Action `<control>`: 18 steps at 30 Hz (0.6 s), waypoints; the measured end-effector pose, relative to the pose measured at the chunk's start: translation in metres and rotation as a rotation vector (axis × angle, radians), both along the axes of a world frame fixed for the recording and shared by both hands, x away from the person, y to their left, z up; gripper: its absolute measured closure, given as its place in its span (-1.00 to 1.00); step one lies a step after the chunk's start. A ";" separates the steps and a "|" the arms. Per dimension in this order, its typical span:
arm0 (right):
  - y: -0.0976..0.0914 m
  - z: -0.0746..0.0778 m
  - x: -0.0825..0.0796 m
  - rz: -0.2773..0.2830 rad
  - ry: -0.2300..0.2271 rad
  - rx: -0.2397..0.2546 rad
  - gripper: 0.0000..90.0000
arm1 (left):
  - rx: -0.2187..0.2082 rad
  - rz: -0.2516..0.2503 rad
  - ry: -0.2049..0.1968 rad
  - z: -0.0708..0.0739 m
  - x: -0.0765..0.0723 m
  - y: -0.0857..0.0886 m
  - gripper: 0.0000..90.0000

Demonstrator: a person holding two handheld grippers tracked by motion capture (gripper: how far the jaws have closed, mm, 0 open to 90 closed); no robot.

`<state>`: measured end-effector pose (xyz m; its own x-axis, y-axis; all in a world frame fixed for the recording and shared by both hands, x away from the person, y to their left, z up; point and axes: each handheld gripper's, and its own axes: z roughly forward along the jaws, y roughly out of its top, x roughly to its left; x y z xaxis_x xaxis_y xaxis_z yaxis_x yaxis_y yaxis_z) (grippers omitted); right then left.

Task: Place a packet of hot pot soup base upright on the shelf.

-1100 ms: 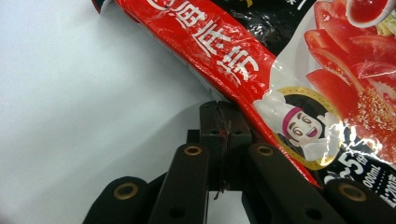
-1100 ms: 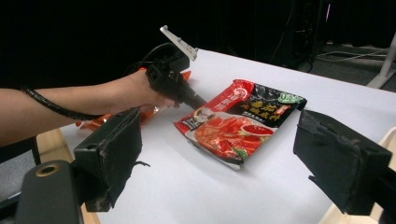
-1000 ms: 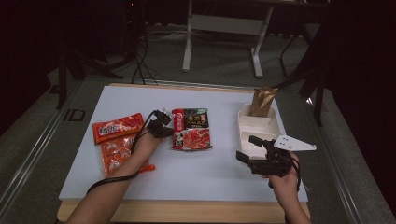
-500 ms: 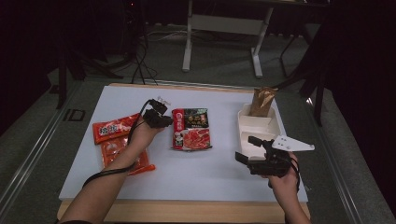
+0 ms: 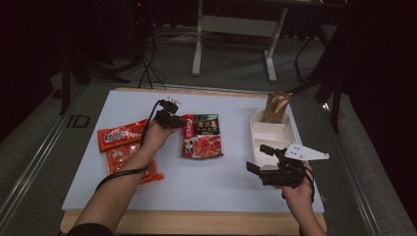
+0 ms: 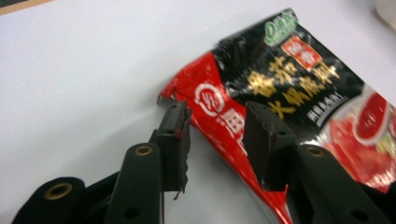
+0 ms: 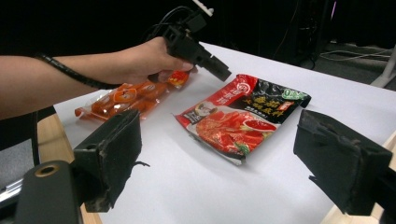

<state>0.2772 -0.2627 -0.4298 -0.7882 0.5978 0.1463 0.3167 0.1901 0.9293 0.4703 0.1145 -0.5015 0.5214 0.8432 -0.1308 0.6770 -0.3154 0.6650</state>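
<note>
white surface (image 5: 216,182), wooden front edge, set in a dark room.

red and black soup base packet (image 5: 200,135): lies flat near the middle of the surface, print side up; its upper left corner looks slightly lifted in the left gripper view (image 6: 280,107).

left gripper (image 5: 173,120): held in the person's left hand (image 5: 155,137), poised over the upper left corner of the packet. its jaws have just been opening; they stand partly apart, one on each side of the packet's red corner edge, pads not pressing on it. in the right gripper view the gripper (image 7: 219,72) slants down toward that corner, its tip just above the packet (image 7: 243,116).

right gripper (image 5: 258,158): held in the person's right hand (image 5: 295,189) near the front right of the surface, well apart from the packet, grey three-cornered plate on top. jaws wide open, nothing between the pads; they face the packet across bare surface.

two orange-red snack packets (image 5: 123,147): lie side by side at the left of the surface, partly under the left forearm.

white compartment tray (image 5: 270,132): at the right of the surface, just beyond the right gripper.

brown paper bag (image 5: 276,107): stands upright at the tray's far end; whether inside it or just behind it cannot be told.
</note>
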 end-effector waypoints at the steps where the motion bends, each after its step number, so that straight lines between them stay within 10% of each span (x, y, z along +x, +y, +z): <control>1: 0.000 0.000 0.000 0.000 -0.001 -0.001 -0.67 | 0.001 0.004 0.006 -0.001 0.003 0.000 0.34; 18: 0.001 -0.002 -0.001 0.006 -0.002 -0.016 -0.67 | -0.066 0.087 0.038 -0.022 0.025 -0.006 0.32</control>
<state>0.2763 -0.2615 -0.4319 -0.7921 0.5951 0.1354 0.3137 0.2068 0.9267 0.4951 0.1088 -0.5233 0.4397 0.8741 -0.2064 0.7253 -0.2101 0.6556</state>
